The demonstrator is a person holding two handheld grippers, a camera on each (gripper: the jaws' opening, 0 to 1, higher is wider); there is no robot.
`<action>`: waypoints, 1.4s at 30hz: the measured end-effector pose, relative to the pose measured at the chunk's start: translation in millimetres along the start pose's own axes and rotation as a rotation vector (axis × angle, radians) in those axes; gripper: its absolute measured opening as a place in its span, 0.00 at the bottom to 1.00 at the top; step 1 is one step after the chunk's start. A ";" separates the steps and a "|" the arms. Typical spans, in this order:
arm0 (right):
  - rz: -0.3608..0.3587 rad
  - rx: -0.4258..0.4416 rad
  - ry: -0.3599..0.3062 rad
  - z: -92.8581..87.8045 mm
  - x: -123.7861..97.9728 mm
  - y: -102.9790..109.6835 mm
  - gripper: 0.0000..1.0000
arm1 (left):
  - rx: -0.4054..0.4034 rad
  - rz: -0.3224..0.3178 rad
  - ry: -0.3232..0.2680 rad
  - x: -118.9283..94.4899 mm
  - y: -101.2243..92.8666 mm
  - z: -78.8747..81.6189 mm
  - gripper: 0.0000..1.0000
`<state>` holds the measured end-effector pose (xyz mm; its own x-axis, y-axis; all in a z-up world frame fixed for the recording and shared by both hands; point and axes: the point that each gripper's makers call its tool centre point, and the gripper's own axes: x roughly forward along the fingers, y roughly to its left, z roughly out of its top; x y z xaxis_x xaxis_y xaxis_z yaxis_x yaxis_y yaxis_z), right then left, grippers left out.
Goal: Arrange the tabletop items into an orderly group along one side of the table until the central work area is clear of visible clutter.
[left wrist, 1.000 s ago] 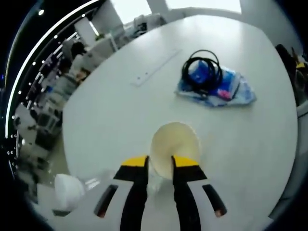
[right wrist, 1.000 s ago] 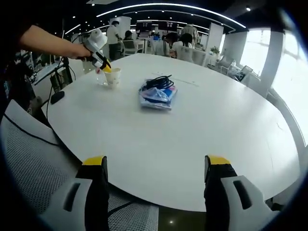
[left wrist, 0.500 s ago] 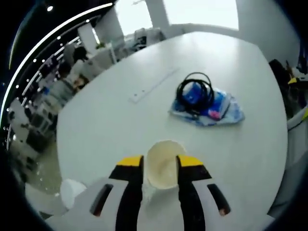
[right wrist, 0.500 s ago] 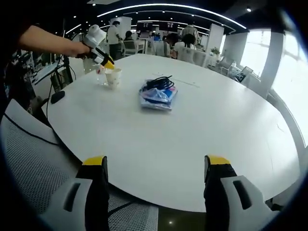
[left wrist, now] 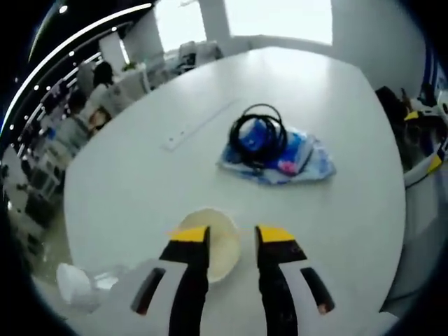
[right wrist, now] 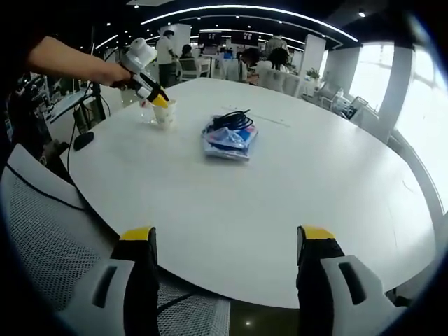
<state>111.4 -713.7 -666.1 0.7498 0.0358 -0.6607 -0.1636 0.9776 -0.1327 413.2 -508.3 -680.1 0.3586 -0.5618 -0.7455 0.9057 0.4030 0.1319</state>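
A cream paper cup [left wrist: 222, 245] stands on the white round table [left wrist: 140, 175], partly under the left jaw of my left gripper [left wrist: 232, 236], which is open just above it. A clear plastic cup [left wrist: 105, 278] stands beside it. Farther out lies a blue patterned bag [left wrist: 301, 154] with a coiled black cable [left wrist: 255, 133] on top. The right gripper view has the same paper cup [right wrist: 165, 113], clear cup [right wrist: 146, 112], bag [right wrist: 227, 141] and cable [right wrist: 231, 117], with the left gripper [right wrist: 159, 100] at the cup. My right gripper [right wrist: 229, 238] is open over the table's near edge, holding nothing.
A long flat strip [left wrist: 199, 124] is set into the table beyond the bag. A mesh chair [right wrist: 49, 231] stands at the near edge. The right gripper [left wrist: 424, 140] shows at the far side. Desks and people fill the room behind.
The left view has shifted. The paper cup now sits lower and to the left, under the left jaw instead of between the jaws. The right gripper has stayed still.
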 end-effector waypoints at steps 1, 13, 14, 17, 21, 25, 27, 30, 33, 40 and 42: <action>0.000 0.000 0.000 0.1 0.0 0.0 0.81 | -0.001 -0.005 0.003 0.9 -1.2 -0.7 0.21; 0.002 -0.001 0.008 -1.3 0.4 0.2 0.81 | 0.016 -0.022 0.068 12.5 -4.9 -16.5 0.06; 0.002 -0.002 0.008 -1.3 0.4 0.1 0.81 | 0.022 -0.022 0.072 12.9 -4.9 -17.6 0.05; -0.001 -0.002 0.010 -1.4 0.5 -0.6 0.80 | 0.012 -0.032 0.068 13.0 -5.0 -17.6 0.02; -0.003 -0.004 0.011 -1.8 0.4 -0.9 0.80 | 0.016 -0.029 0.066 11.9 -2.7 -15.9 0.00; -0.005 -0.010 0.015 -2.5 0.4 -1.1 0.80 | 0.008 -0.023 0.061 7.7 3.7 -13.8 0.00; -0.005 -0.011 0.017 -2.7 0.5 -1.1 0.80 | 0.007 -0.019 0.058 5.8 7.1 -13.4 0.00; -0.003 -0.014 0.019 -3.0 0.7 -0.6 0.80 | 0.016 -0.015 0.062 4.7 11.6 -14.9 0.00; -0.005 -0.015 0.022 -3.5 0.6 -0.6 0.80 | 0.018 -0.009 0.065 2.0 14.9 -15.7 0.00; -0.006 -0.015 0.021 -3.5 0.4 -1.0 0.80 | 0.036 0.001 0.085 -0.1 20.9 -21.9 0.00; -0.006 -0.016 0.021 -3.3 0.4 -0.7 0.80 | 0.035 0.007 0.091 -0.2 23.4 -23.8 0.00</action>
<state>109.7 -715.1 -668.7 0.7371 0.0256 -0.6753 -0.1697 0.9743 -0.1484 428.9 -481.6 -692.4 0.3441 -0.4902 -0.8008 0.9112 0.3801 0.1589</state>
